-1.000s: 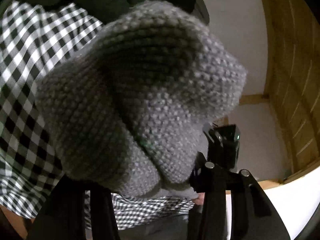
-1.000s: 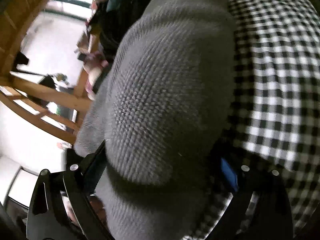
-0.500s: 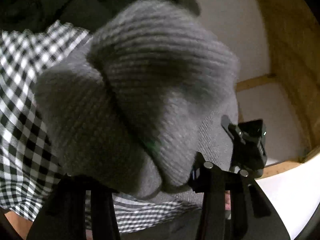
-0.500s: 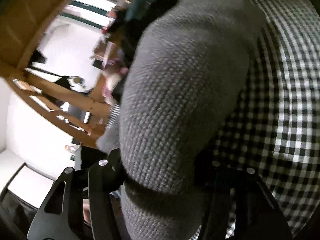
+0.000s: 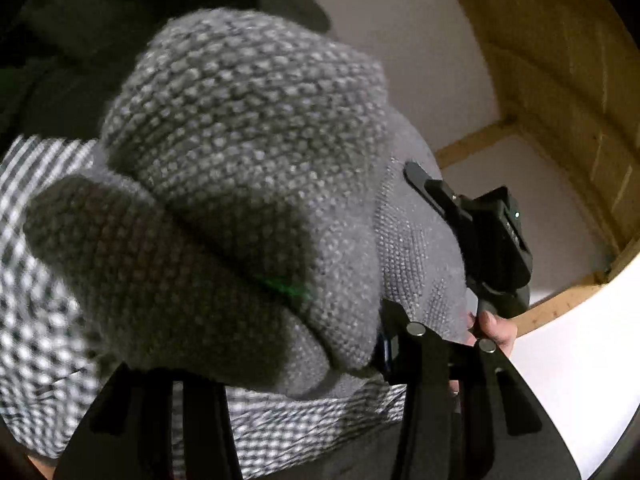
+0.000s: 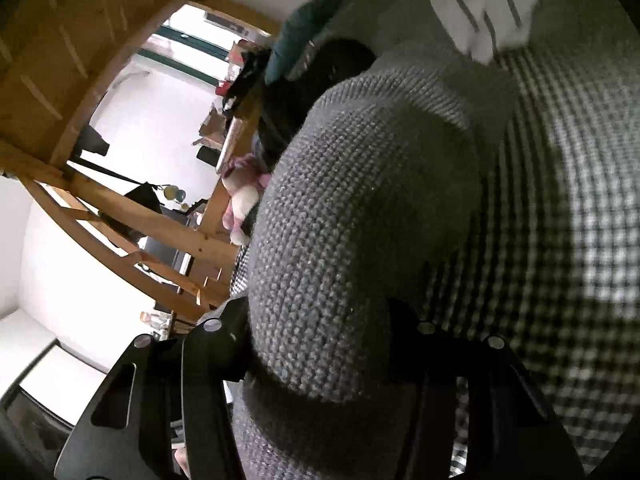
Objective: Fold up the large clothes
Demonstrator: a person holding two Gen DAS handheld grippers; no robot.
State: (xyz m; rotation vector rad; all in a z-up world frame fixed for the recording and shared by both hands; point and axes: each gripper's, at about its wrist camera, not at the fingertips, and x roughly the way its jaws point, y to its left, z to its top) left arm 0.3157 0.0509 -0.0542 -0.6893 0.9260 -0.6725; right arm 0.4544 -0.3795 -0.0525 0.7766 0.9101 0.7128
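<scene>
A grey knitted sweater fills the left wrist view, bunched between the jaws of my left gripper, which is shut on it and holds it lifted over a black-and-white checked bedcover. My right gripper is shut on another bunch of the same sweater. The right gripper's body and the hand holding it show at the right of the left wrist view, against the sweater. The fingertips of both grippers are hidden by the knit.
The checked bedcover spreads to the right in the right wrist view. A white striped cloth lies at the far end. Dark clothes are piled behind. A wooden bed frame and white walls are on the left.
Both grippers have lifted and tilted with the sweater held. The checked cover has dropped lower in the left view, and the right gripper's body has come closer to the left one.
</scene>
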